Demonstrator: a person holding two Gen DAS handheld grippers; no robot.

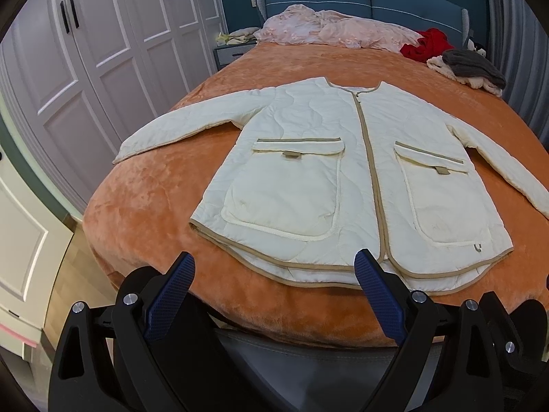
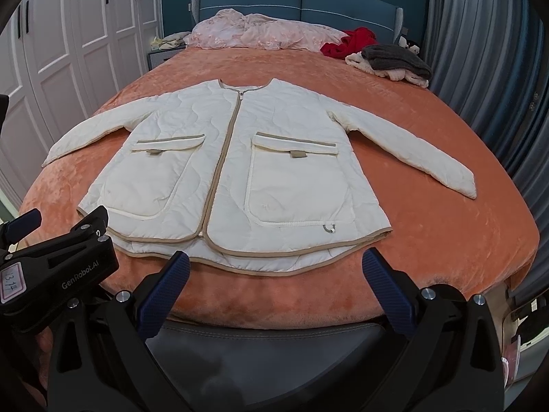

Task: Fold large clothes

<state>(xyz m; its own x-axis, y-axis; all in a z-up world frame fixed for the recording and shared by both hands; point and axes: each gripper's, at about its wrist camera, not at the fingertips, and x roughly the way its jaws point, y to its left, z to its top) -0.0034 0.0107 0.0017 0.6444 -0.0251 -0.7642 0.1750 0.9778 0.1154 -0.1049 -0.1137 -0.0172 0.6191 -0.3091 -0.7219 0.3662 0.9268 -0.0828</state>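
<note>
A cream quilted jacket (image 1: 326,171) (image 2: 233,168) with tan trim lies flat and zipped on the orange bed cover (image 1: 154,199) (image 2: 429,226), front up, both sleeves spread out to the sides, hem toward me. My left gripper (image 1: 274,271) hovers open just short of the hem's left half, nothing between its blue pads. My right gripper (image 2: 276,267) is open too, near the hem's right half and not touching it. The left gripper's black body (image 2: 58,267) shows at the lower left of the right wrist view.
At the head of the bed lie a pink crumpled blanket (image 1: 329,27), a red garment (image 1: 425,44) and a grey and cream pile (image 1: 470,68). White wardrobe doors (image 1: 103,44) stand on the left, a grey curtain (image 2: 487,68) on the right. A dark bed frame edge (image 2: 274,336) is below the grippers.
</note>
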